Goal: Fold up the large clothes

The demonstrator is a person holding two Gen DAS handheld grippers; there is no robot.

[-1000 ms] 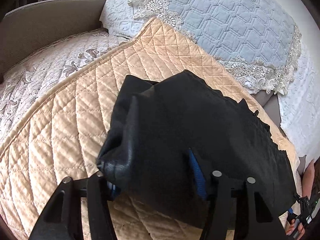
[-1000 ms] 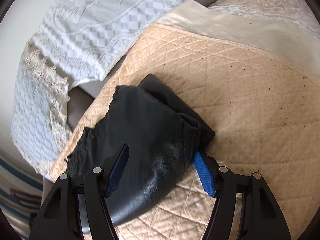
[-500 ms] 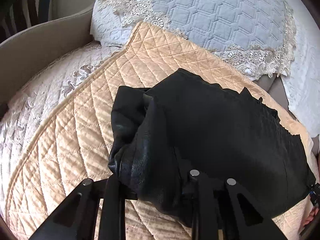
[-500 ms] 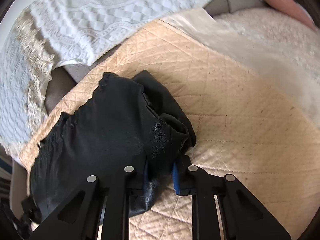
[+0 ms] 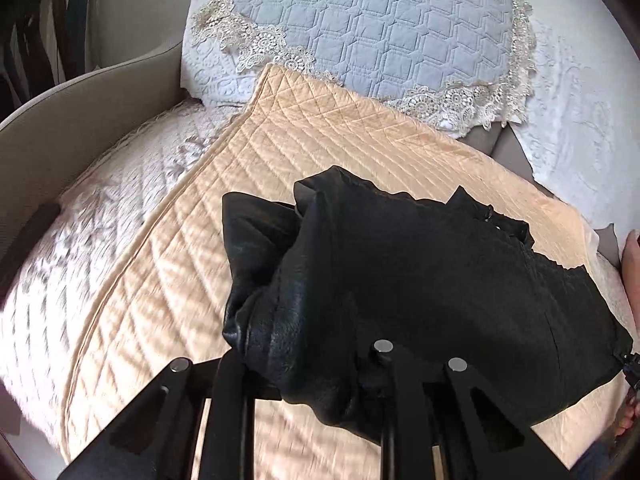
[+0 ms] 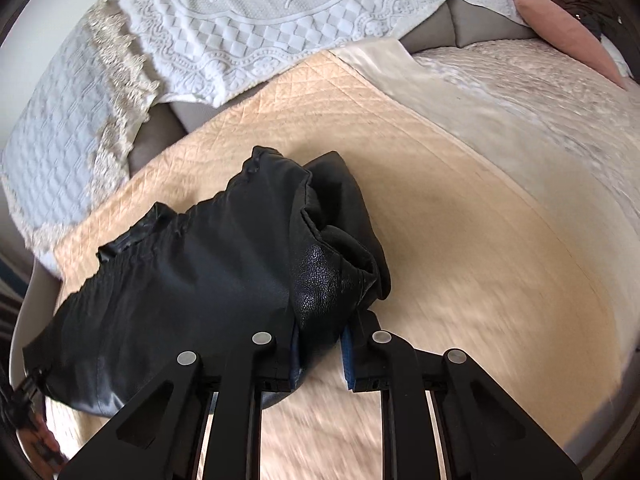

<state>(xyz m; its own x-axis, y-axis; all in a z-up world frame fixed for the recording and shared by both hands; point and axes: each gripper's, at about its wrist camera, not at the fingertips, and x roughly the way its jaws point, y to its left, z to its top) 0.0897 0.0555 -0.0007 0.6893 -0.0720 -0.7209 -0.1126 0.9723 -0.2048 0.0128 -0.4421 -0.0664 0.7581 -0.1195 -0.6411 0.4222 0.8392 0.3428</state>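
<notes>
Big sofa all over the background, covered in throws: white embossed cover on the backrest, blue-grey quilted throw with lace trim next to it, pale textured cover on the seat. Peach quilted mat spread over the seat as the working surface. Pink cushion way off at the far end.

Sitting mid-mat, a black leather-look garment, partly bunched, gathered waistband-looking edge along the far side, a crumpled flap sticking up at one end. Hard to tell exactly what kind of garment, maybe a skirt or shorts.

Left tool clenched on the near edge of the garment at the bunched corner, pads buried in the fabric. Right tool likewise pinched shut on a thick fold of the same garment, blue pads just peeking out on either side of the wad.

Handling guess: looks heavier and floppier than cotton, grainy surface with a slick sheen, so probably prone to sliding over itself and not holding a crease well. Thick where doubled up. Best bet seems to be grabbing single-layer corners or the gathered band rather than a fat wad, then laying it flat before folding. Not fragile at all, just awkward.
</notes>
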